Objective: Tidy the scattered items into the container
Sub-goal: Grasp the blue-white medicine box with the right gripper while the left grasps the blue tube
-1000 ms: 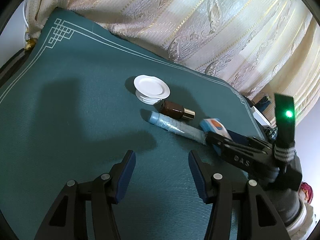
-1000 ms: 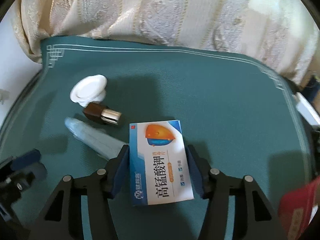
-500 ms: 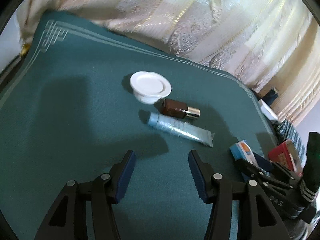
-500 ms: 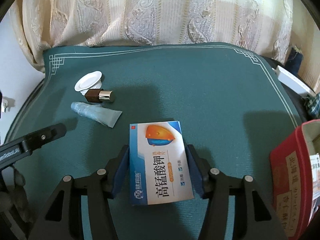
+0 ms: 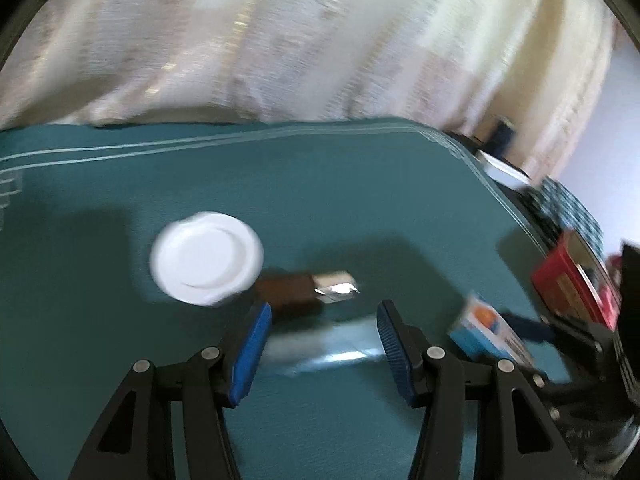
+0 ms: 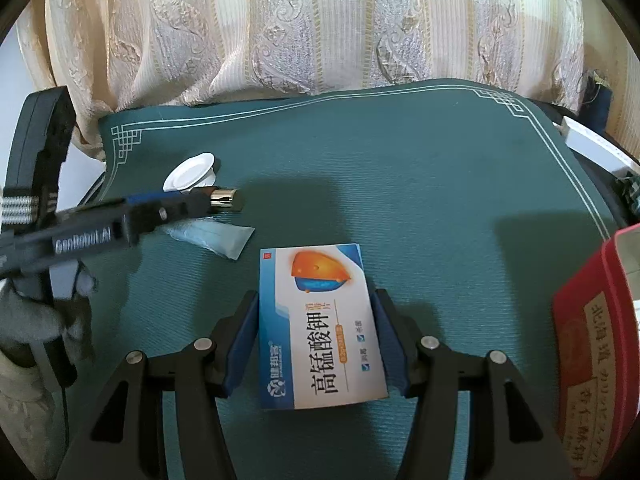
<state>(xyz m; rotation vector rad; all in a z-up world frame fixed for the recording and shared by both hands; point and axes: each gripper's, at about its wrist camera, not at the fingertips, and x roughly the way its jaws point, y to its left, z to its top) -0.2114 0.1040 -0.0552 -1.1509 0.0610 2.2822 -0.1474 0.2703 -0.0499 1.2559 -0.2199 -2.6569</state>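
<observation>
We have the medicine box point(image 6: 320, 324) clamped flat between the pads of the right gripper point(image 6: 316, 336), its printed face up, held above the green cloth point(image 6: 400, 168). The red container point(image 6: 596, 344) stands at the right edge of the table, near side, its opening only partly in view. To finish this step well we should carry the box level across to that opening, turn it so its narrow edge leads, and let go only once it sits inside the walls (a flat carton dropped from height tends to land on the rim).

The left gripper point(image 5: 320, 336) is spread wide and holds nothing; it hangs low over the pale blue tube point(image 5: 320, 350), which lies between its pads, with the brown bottle point(image 5: 292, 290) just beyond and the white lid point(image 5: 206, 258) touching or nearly touching that bottle on the left. That view is smeared, so finer contact we cannot tell.

The box is thin glossy cardboard, crisp-edged, and would crush under a hard squeeze. The tube looks soft and crinkly with a flat crimped end, so we should pinch it across the body. The bottle is a smooth cylinder with a shiny metal cap, and will likely roll. The cloth is ribbed and should give some grip.
</observation>
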